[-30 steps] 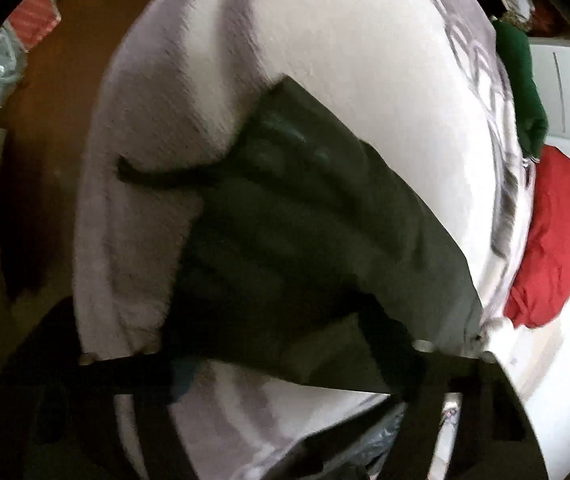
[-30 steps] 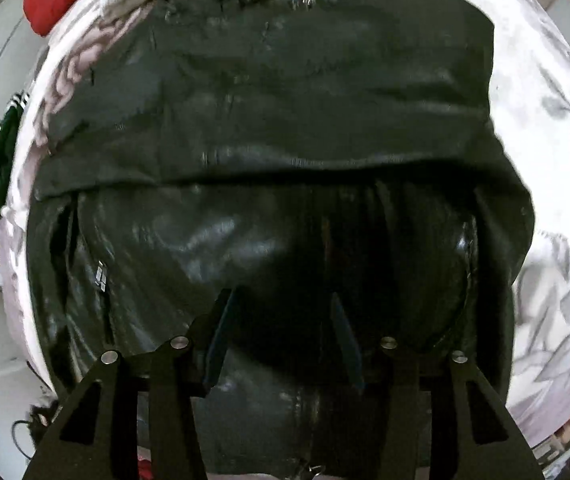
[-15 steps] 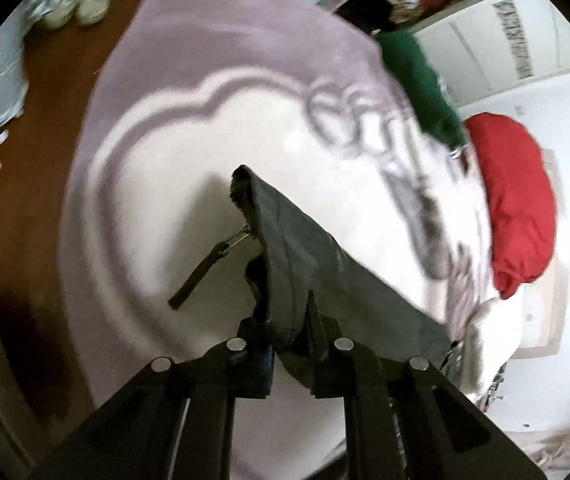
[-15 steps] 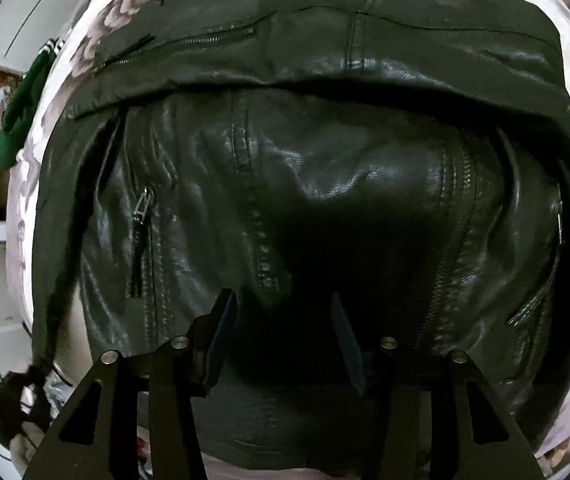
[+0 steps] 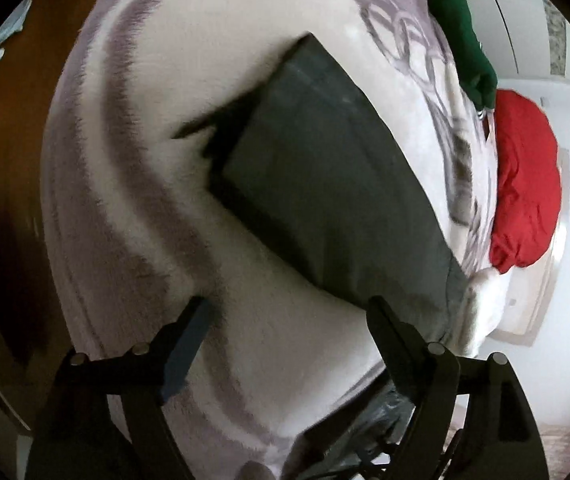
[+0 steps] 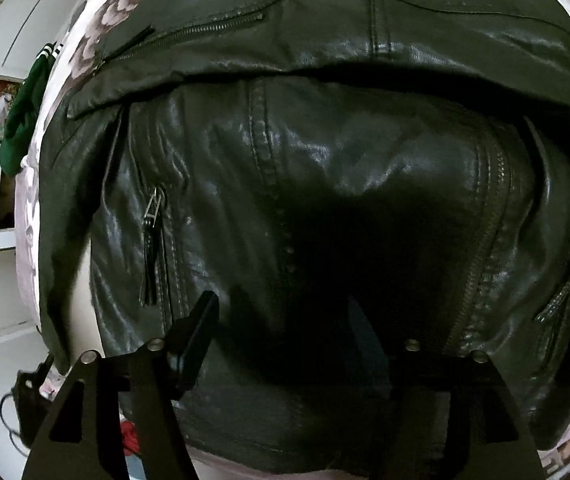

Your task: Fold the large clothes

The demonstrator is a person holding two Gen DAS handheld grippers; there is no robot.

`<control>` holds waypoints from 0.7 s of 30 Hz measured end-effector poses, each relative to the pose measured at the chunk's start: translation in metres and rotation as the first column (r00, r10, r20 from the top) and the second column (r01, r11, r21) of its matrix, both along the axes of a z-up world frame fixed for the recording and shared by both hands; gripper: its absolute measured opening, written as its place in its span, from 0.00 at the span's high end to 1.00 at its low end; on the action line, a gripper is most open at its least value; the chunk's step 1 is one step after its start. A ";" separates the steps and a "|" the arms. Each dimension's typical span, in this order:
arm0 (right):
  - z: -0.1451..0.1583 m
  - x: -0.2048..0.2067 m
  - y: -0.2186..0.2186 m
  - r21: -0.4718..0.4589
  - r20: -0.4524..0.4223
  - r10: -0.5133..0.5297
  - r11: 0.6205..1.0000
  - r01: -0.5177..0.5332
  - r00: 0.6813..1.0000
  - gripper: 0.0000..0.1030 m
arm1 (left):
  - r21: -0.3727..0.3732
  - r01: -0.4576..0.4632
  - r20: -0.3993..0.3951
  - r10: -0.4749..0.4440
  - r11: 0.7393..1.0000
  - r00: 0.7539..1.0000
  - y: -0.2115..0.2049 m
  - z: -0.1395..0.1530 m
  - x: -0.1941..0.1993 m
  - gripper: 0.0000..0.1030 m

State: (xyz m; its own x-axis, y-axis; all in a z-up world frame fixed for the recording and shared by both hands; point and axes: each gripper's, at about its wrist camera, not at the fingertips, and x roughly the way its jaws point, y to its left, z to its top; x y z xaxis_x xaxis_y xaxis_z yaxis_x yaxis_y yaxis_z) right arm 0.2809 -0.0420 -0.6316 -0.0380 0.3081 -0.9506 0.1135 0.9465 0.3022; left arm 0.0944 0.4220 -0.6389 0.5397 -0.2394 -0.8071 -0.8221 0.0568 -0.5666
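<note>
1. I see the black leather jacket (image 6: 325, 168) lying on the white and lilac patterned blanket (image 5: 157, 128), which covers what I take to be a bed. In the right wrist view it fills nearly the whole frame, glossy side up, with a zip pull (image 6: 152, 216) on its left part and a long zip running down its right part.

2. One fold looks made: an upper panel of the jacket lies doubled over the lower body, its edge casting a dark shadow line across the width.

3. In the left wrist view, a flat grey panel (image 5: 325, 184) lies spread on the blanket; I judge it to be the jacket's lining or a turned-over section, though I cannot be sure.

4. My left gripper (image 5: 289, 320) has its jaws wide apart and holds nothing; it hovers above bare blanket, just short of the grey panel's near edge.

5. My right gripper (image 6: 285, 320) is also parted and empty, poised over the dark middle of the jacket; whether its tips touch the leather I cannot tell.

6. I judge the job roughly halfway: the jacket is still broad and needs at least one more fold.

7. A red garment (image 5: 525, 184) and a green garment (image 5: 465, 40) sit at the blanket's far edge, apparently still to be handled.
</note>
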 end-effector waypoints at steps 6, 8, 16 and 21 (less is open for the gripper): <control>-0.003 0.020 0.022 -0.023 -0.001 0.003 1.000 -0.003 1.000 0.31 | 0.046 -0.105 -0.089 0.109 0.993 0.990 0.017 -0.017 0.033 0.21; -0.003 0.024 0.027 -0.024 0.002 0.002 1.000 -0.002 1.000 0.31 | 0.079 -0.150 -0.127 0.160 0.985 0.979 0.019 -0.015 0.039 0.21; 0.008 0.044 0.053 -0.021 0.038 0.009 1.000 -0.009 0.999 0.31 | 0.349 -0.131 -0.142 0.190 0.928 0.971 0.034 0.026 0.062 0.90; 0.015 0.054 0.055 -0.171 0.074 0.035 0.985 -0.022 0.997 0.31 | 0.485 -0.010 -0.122 0.079 0.874 0.989 0.044 0.069 0.095 0.93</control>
